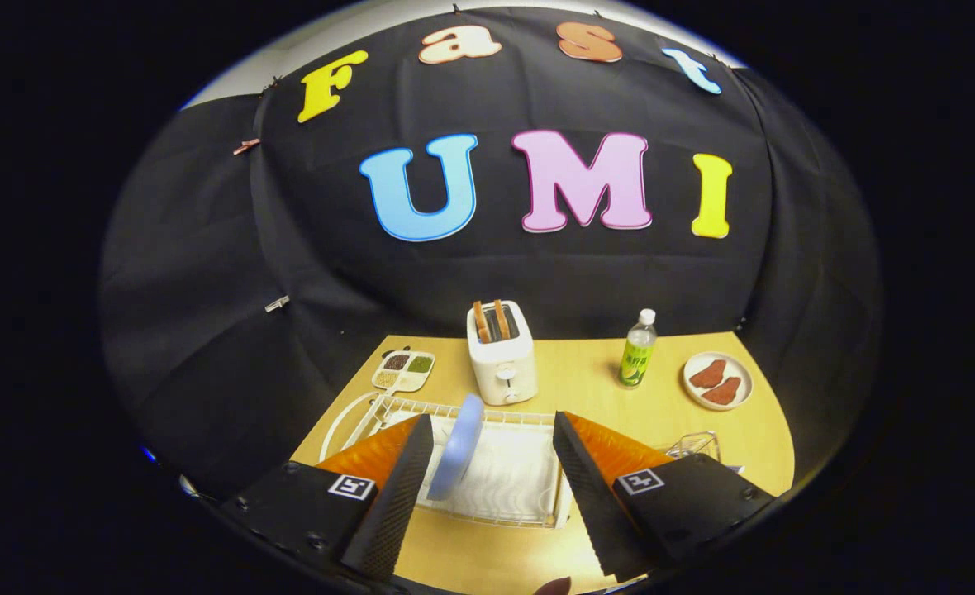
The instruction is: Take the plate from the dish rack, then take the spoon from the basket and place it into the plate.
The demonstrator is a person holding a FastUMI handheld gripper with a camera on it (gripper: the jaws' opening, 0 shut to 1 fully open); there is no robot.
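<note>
- Gripper (pixel 492 487) sits at the bottom centre of the frame, its two fingers (pixel 397 487) spread wide apart and gripping nothing.
- Plate (pixel 459 446), pale blue, stands on edge in the white wire dish rack (pixel 529 512), in the lower middle of the frame; it is between the fingers, close to the left one, and whether it touches that finger cannot be told.
- Rack rests on a light wooden table (pixel 587 380), and its white ribbed tray fills the gap between the fingers.
- Wire basket (pixel 694 446) peeks out at lower right, just beyond the right finger; it is mostly hidden, and a spoon inside it cannot be made out.
- White toaster (pixel 501 359) stands just behind the rack at centre frame, with two slices of toast (pixel 492 321) sticking up from its slots.
- Small divided dish (pixel 403 369) with dark, green and pale fillings lies left of the toaster, near the table's back-left corner.
- Clear bottle (pixel 638 351) with a green label and white cap stands upright right of the toaster.
- Round white plate with two reddish-brown pieces (pixel 717 381) lies at the right of the table, well apart from the rack.
</note>
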